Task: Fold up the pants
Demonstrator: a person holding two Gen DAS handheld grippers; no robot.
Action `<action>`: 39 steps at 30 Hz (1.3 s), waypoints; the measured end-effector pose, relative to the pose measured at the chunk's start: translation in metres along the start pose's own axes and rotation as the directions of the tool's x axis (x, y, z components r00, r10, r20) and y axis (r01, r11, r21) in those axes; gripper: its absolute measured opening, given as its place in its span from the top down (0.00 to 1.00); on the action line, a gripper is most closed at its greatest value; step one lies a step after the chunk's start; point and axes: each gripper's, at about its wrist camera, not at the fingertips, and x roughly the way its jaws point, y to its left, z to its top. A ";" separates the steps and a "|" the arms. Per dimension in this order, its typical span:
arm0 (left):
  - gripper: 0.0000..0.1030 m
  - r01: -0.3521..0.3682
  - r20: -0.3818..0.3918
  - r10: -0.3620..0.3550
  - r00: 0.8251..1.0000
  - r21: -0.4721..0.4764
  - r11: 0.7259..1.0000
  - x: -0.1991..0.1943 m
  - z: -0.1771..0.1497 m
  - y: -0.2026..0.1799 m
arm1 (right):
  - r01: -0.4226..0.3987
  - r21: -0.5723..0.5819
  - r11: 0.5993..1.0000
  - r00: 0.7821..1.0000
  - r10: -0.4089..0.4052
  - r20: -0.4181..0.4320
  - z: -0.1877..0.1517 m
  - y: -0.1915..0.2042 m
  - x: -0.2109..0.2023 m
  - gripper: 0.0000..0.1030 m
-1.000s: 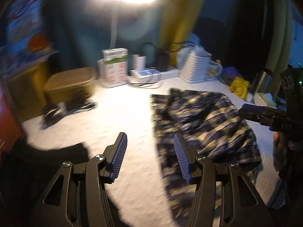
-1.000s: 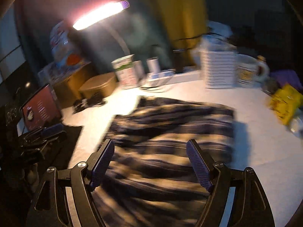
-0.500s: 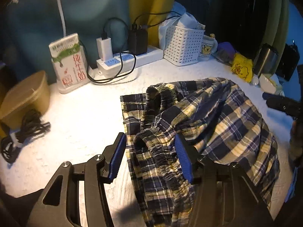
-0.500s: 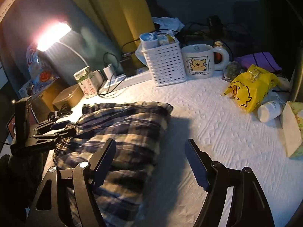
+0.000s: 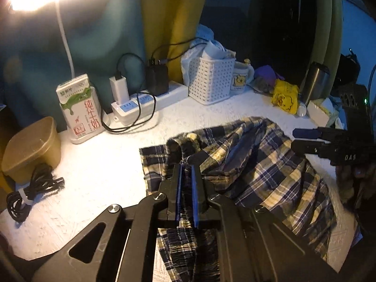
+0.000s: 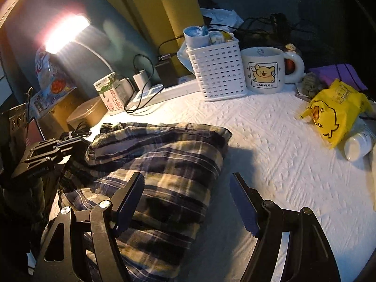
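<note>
1. Pants (image 5: pixel 258 171), plaid and rumpled, lie on the white table cover (image 5: pixel 98 164), from centre toward 4 o'clock in your left view.
2. Your left gripper (image 5: pixel 185 164) is pinched onto the gathered elastic waistband (image 5: pixel 185 188); the blue pads press cloth between them.
3. Expect light, limp, wrinkly fabric that sags and drags; the thick waistband looks like the firmest hold.
4. Your right gripper (image 6: pixel 188 202) is spread wide and holds nothing, above the pants' edge at 6 o'clock in its view.
5. Take the far waistband end or a hem, not a loose middle layer.
</note>
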 end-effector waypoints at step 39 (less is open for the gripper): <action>0.55 -0.065 0.007 0.066 0.998 -0.085 0.994 0.006 0.027 0.038 | 0.158 -0.170 0.973 0.986 -0.164 -0.017 0.050 -0.004 0.062 0.58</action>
